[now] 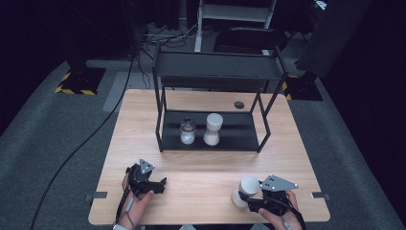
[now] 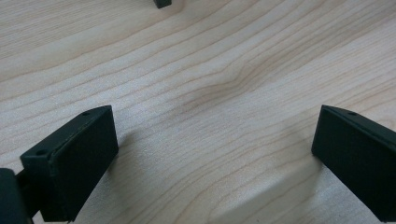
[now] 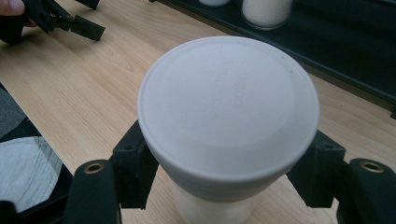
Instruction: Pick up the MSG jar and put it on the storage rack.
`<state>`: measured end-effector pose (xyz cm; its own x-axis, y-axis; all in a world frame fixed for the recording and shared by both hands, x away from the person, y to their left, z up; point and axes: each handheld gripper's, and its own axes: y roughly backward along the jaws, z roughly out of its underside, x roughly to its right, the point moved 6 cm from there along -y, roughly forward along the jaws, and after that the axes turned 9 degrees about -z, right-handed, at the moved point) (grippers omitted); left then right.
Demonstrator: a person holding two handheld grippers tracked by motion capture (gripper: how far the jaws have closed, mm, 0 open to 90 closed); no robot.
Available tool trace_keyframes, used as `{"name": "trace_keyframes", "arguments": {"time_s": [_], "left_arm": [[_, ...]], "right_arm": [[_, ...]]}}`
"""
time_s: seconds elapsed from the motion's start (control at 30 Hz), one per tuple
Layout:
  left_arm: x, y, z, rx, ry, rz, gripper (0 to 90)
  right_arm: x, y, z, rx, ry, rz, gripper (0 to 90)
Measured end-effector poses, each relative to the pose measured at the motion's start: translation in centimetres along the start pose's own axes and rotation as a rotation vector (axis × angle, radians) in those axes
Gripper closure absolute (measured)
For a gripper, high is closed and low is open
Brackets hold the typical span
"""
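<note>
My right gripper [image 1: 246, 198] is at the table's front right, shut on a jar with a wide white lid [image 1: 248, 185]. In the right gripper view the lid [image 3: 229, 107] sits just above the two jaws, which press on the jar below its rim. The jar holds white grains and leans a little. My left gripper [image 1: 161, 184] rests low over the front left of the wooden table [image 1: 201, 172]. Its jaws stand wide apart with bare wood between them, as the left gripper view [image 2: 215, 154] shows.
A black two-level shelf [image 1: 239, 136] stands at the table's middle back. On its lower level are a small dark-lidded jar [image 1: 187, 132] and a taller white-lidded jar [image 1: 212, 129], both with white contents. A small black disc [image 1: 239, 104] lies behind the shelf.
</note>
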<state>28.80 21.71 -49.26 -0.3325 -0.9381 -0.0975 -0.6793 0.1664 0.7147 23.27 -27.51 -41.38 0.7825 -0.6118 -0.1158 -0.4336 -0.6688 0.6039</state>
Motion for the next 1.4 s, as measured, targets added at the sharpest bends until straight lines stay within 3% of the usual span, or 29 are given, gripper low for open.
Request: {"name": "trace_keyframes", "arguments": {"time_s": [0.4, 0.73, 1.4], "left_arm": [[0.0, 0.0, 0.0, 0.000, 0.001, 0.001, 0.0], [0.0, 0.0, 0.0, 0.000, 0.000, 0.001, 0.0], [0.0, 0.0, 0.0, 0.001, 0.001, 0.000, 0.0]], "right_arm": [[0.5, 1.5, -1.3, 0.031, 0.015, 0.020, 33.9], [1.7, 2.6, -2.7, 0.057, 0.010, 0.031, 33.8], [3.8, 2.7, -5.5, 0.073, 0.030, 0.036, 33.8]]}}
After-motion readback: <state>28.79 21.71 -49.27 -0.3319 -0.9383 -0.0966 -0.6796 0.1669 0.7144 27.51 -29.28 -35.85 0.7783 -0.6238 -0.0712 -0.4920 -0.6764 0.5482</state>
